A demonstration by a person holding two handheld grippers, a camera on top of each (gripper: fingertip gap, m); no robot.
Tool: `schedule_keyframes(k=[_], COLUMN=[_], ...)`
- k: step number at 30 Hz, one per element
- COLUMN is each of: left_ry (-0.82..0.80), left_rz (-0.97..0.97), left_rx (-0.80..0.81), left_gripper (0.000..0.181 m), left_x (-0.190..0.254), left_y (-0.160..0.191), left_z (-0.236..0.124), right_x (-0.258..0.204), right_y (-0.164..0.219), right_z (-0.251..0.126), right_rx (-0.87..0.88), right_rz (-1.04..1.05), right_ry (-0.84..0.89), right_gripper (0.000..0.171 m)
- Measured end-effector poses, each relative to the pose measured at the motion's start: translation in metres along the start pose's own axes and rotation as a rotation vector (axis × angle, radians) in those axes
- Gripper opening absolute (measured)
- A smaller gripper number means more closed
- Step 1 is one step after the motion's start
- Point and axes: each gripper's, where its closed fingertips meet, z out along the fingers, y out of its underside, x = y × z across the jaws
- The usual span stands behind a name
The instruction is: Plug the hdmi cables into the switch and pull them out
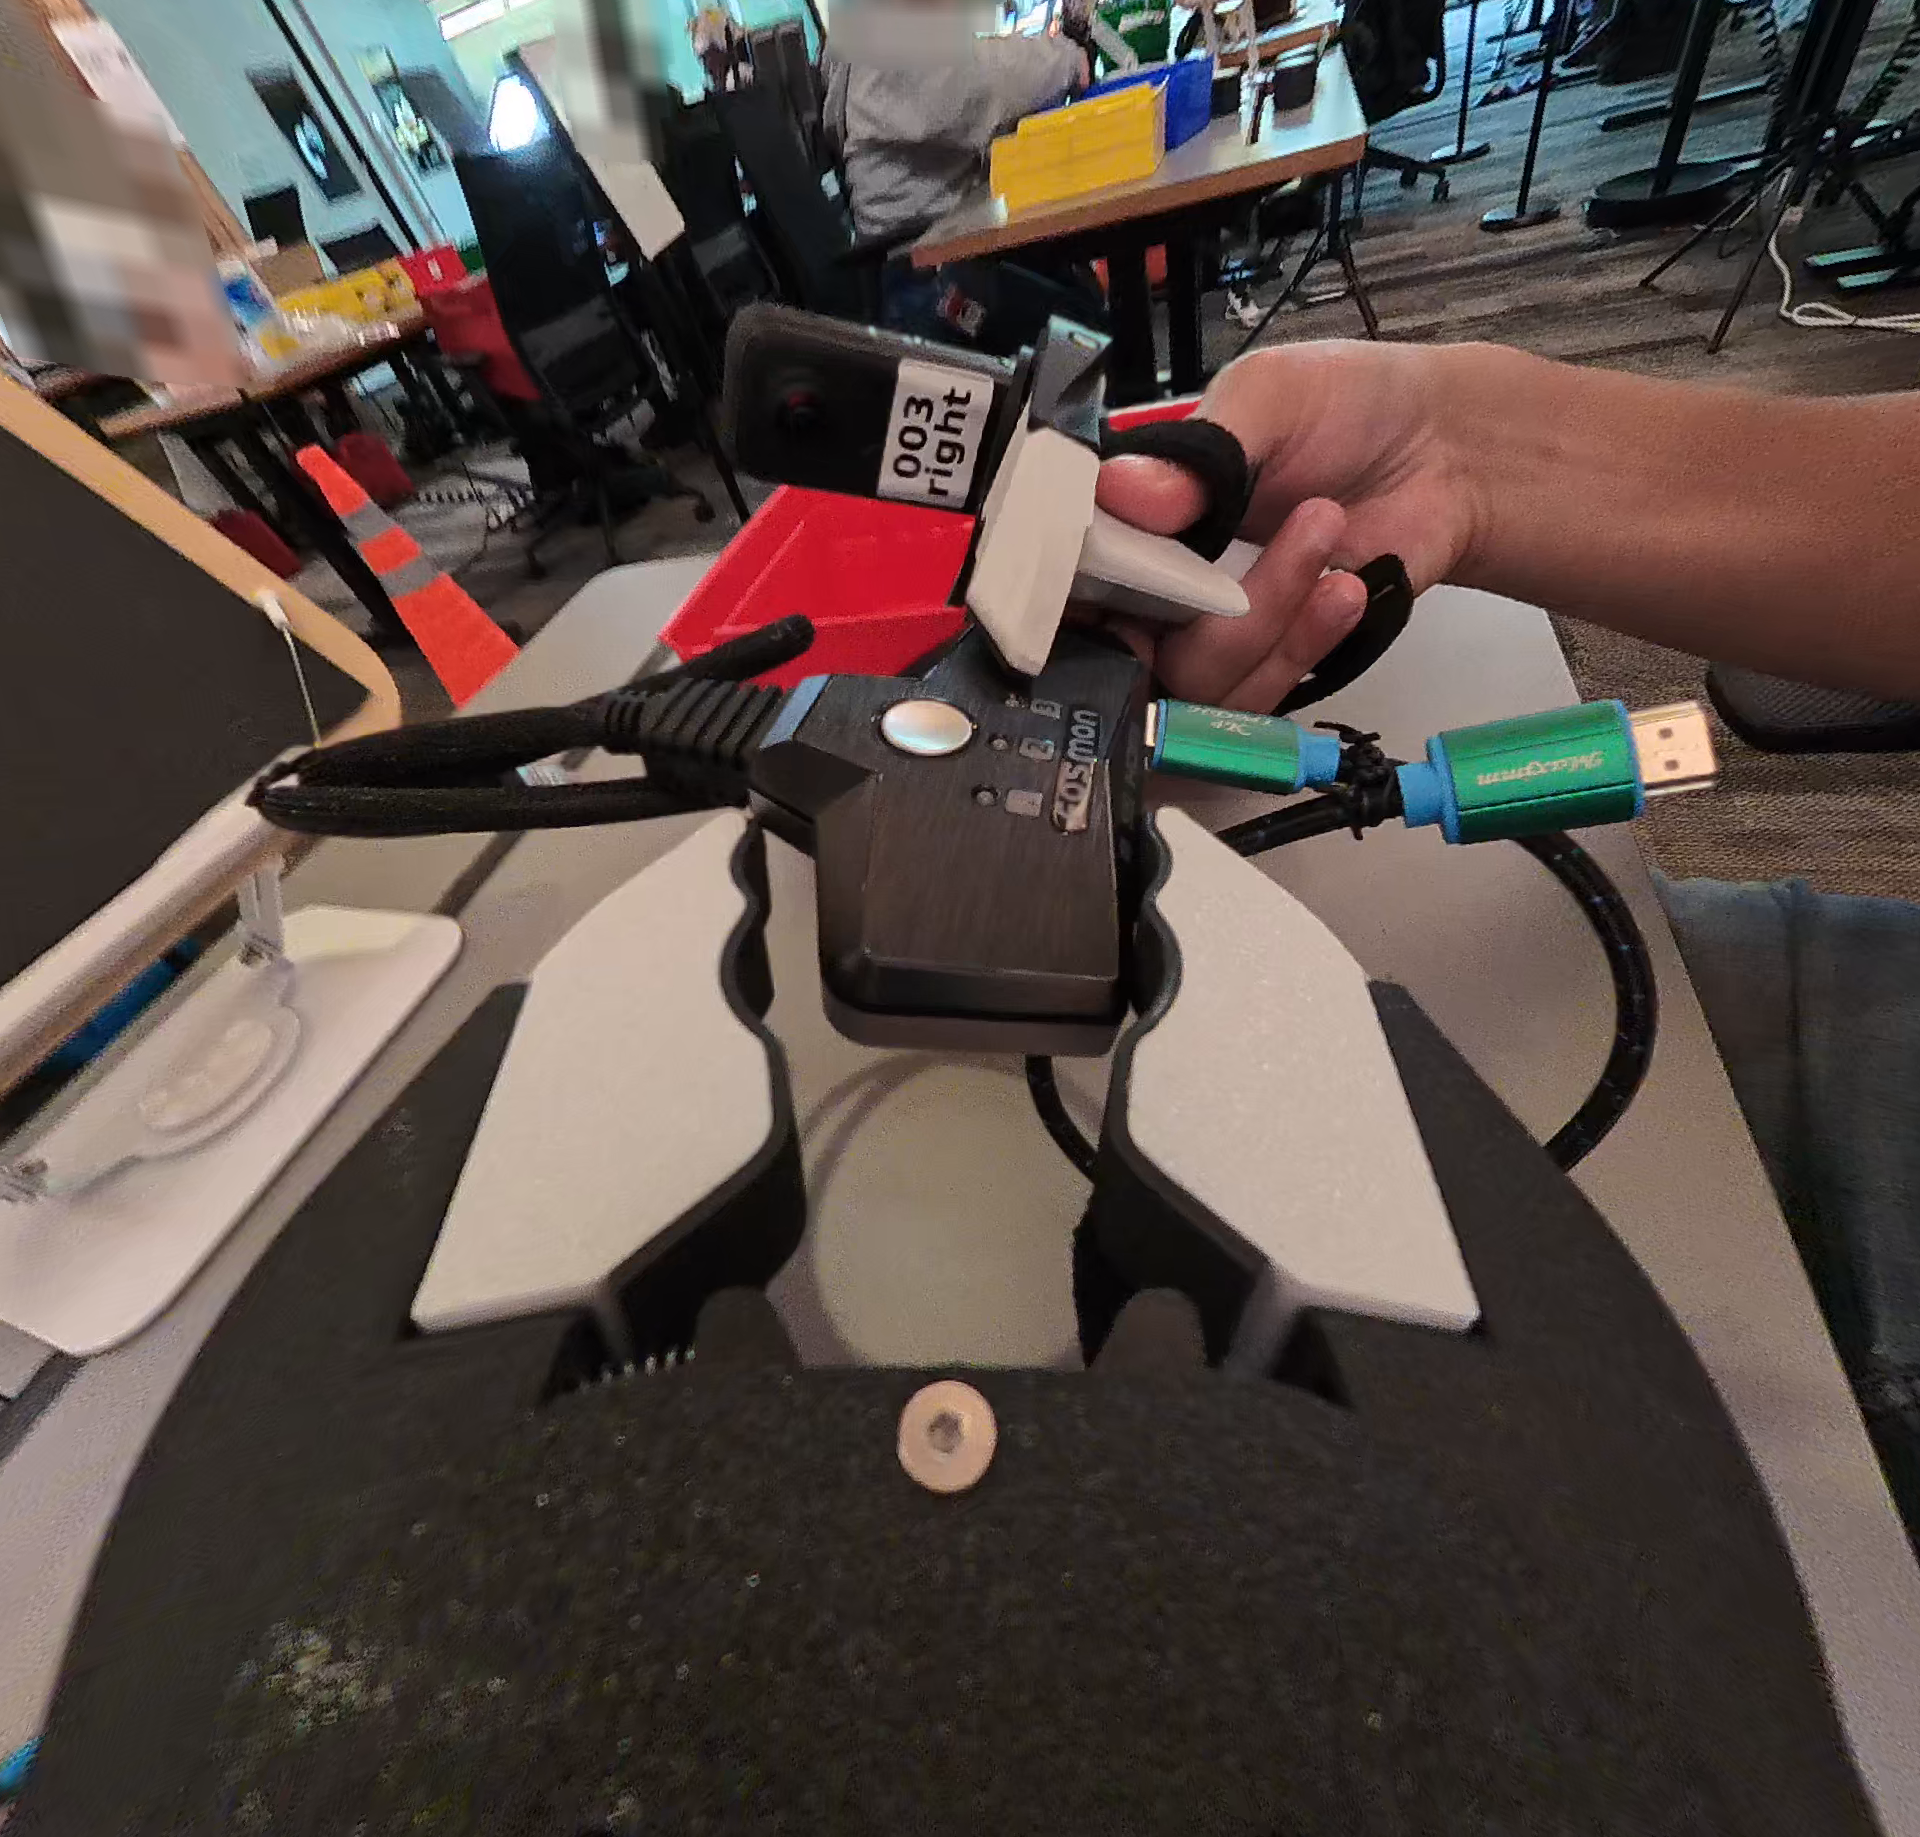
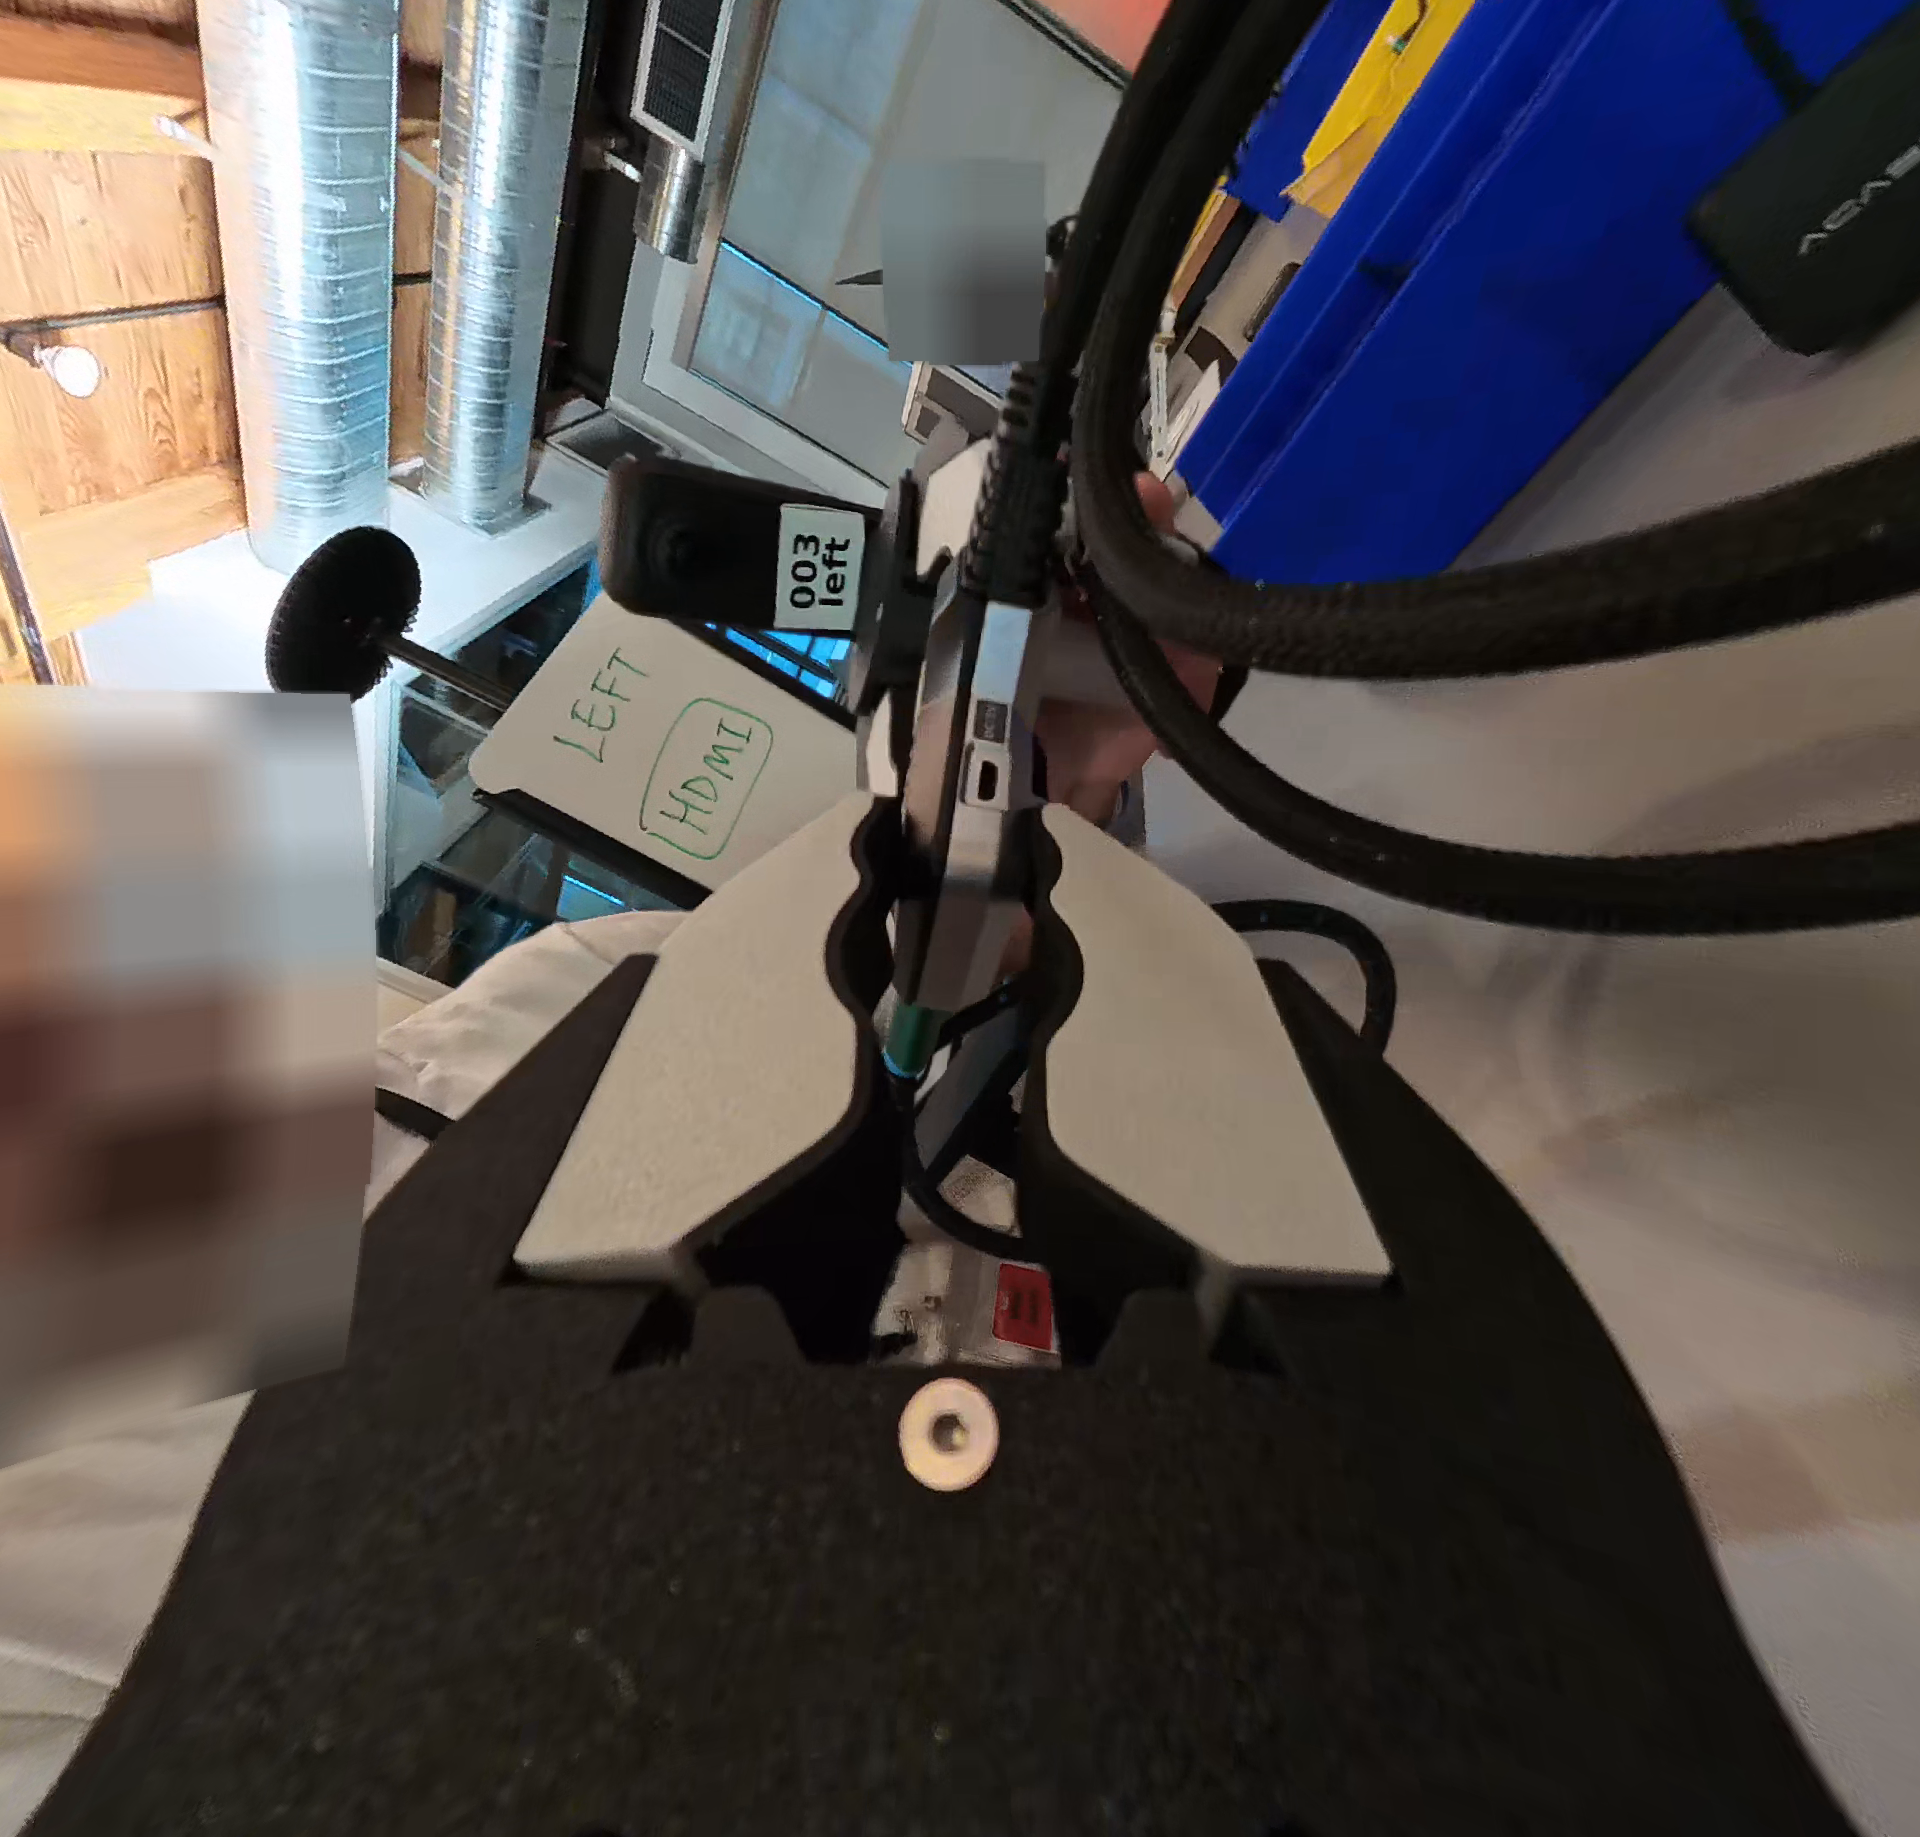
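Workshop lab; parts bins [image 1: 1081,140], tripods [image 1: 1766,198], worktables [image 1: 1143,198]

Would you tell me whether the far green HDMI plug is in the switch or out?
Out: the far green plug hangs free, its metal tip bare, beside the switch.

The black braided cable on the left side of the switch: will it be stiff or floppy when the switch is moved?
The black braided cable probably holds its shape: it stands out sideways from the switch in a loop without sagging. Its thick sleeve suggests springy resistance, so it may tug the switch held in the left claw.
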Motion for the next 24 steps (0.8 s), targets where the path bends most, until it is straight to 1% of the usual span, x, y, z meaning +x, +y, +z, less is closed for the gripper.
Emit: schedule_keyframes(k=[1, 2, 7, 12, 14, 16, 19, 21, 22, 24], left_ry=[-0.008, -0.021, -0.104, -0.225, -0.299, -0.387, -0.496, -0.566, -0.599, -0.64], left_rz=[-0.024, -0.046, -0.115, -0.218, -0.287, -0.349, -0.38, -0.37, -0.374, -0.4], left_rx=[-0.019, -0.033, -0.021, -0.016, -0.029, -0.063, -0.104, -0.11, -0.108, -0.08], left_gripper=[0.065, 0.058, 0.058, 0.058, 0.058, 0.058, 0.058, 0.058, 0.058, 0.058], left_x=[-0.002, -0.003, -0.007, -0.029, -0.045, -0.058, -0.07, -0.076, -0.08, -0.084], left_y=[0.004, 0.007, 0.015, 0.024, 0.034, 0.047, 0.058, 0.058, 0.058, 0.055], left_z=[0.002, 0.003, 0.008, -0.003, -0.011, -0.018, -0.027, -0.034, -0.039, -0.047], right_x=[0.004, 0.008, 0.018, 0.019, 0.016, 0.018, 0.023, 0.018, 0.016, 0.023], right_y=[-0.001, -0.002, -0.008, -0.011, -0.014, -0.013, -0.007, -0.015, -0.019, -0.022], right_z=[-0.002, -0.004, -0.006, -0.011, -0.016, -0.017, -0.006, 0.003, 0.006, 0.009], right_rx=[0.005, 0.013, 0.051, 0.045, 0.033, -0.012, -0.103, -0.056, -0.03, 0.0], right_rz=[0.012, 0.018, 0.002, -0.113, -0.205, -0.334, -0.557, -0.71, -0.755, -0.776], right_ry=[0.004, 0.015, 0.069, 0.186, 0.269, 0.415, 0.6, 0.668, 0.691, 0.753], right_gripper=[0.022, 0.022, 0.024, 0.038, 0.042, 0.049, 0.061, 0.059, 0.058, 0.059])
